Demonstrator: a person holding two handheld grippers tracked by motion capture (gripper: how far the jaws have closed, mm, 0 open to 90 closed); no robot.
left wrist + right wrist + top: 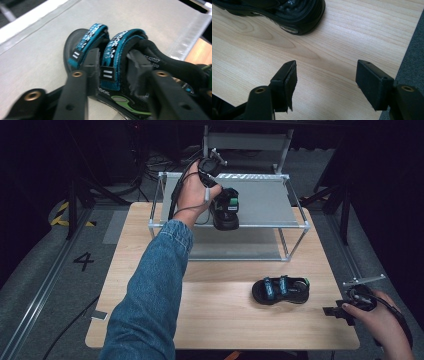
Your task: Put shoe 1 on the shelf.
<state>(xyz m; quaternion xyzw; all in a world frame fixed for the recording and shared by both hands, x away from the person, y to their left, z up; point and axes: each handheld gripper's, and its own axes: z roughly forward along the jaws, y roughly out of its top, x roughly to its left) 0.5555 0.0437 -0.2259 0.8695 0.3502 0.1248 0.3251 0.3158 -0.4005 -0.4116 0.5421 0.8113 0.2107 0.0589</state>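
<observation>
- Sandal (117, 72) sits at the front edge of the rack's top shelf (265, 202), pinched by the left gripper (112, 67) on 1 teal strap; its long axis runs front to back.
- Second sandal (281, 290) lies on the table (215, 315), long axis left to right.
- Right gripper (325, 82) hovers at the table's right corner, jaws spread apart, holding nothing.
</observation>
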